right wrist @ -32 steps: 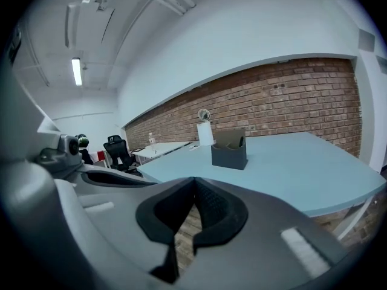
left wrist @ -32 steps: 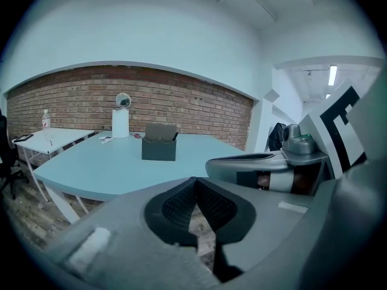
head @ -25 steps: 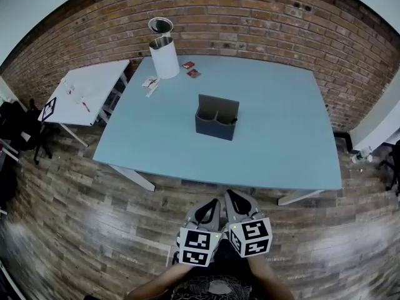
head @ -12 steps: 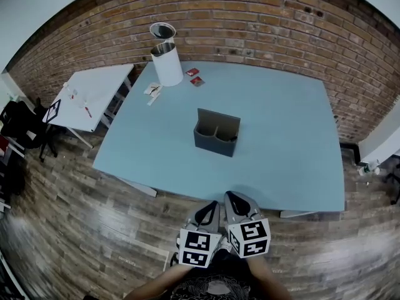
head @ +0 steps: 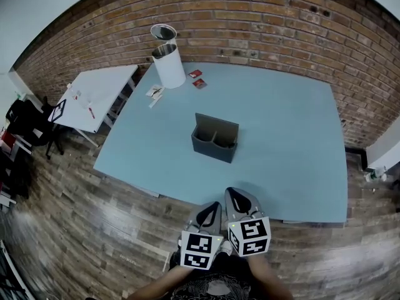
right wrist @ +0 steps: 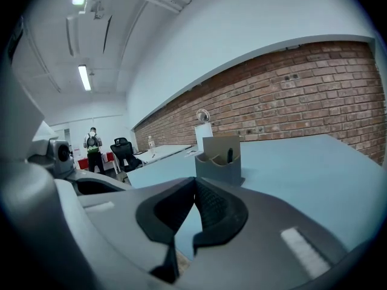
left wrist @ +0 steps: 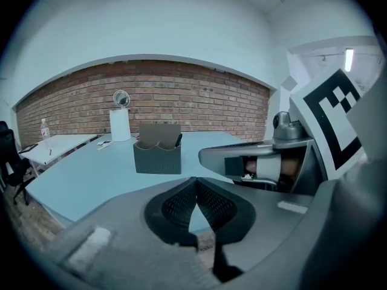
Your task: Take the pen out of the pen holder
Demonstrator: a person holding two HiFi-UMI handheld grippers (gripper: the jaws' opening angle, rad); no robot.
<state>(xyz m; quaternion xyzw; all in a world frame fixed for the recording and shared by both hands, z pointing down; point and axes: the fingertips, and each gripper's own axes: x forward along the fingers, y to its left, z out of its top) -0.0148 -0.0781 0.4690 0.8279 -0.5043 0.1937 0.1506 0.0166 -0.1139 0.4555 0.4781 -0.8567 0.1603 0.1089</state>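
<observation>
Nearest to us, the left tongs [left wrist: 195, 183] and right tongs [right wrist: 195, 183] sit side by side over the wooden floor [head: 94, 230], short of the tabletop [head: 281, 130] edge. Both pairs are pressed together at the tips and grip nothing. Each carries a cube of black-and-white square markers; we can read no other print.

Out on the middle of the pale blue tabletop stands the holder [head: 214, 144], a dark grey box with a taller back panel and two scalloped compartments. The pen [left wrist: 178, 141] is dark and slim. It stands in the compartment on our right, leaning a little, with only its top showing above the rim, well apart from both tongs.

Further back, at the far left corner, we see a white cylinder [head: 169, 64] with a round mirror [head: 163, 32] behind it, and small red packets [head: 197, 79] nearby. A brick wall [head: 262, 17] closes the scene.

Against a second ago, the holder lies lower in the head view and the tabletop reaches closer, while the tongs keep the same place and stay shut.
</observation>
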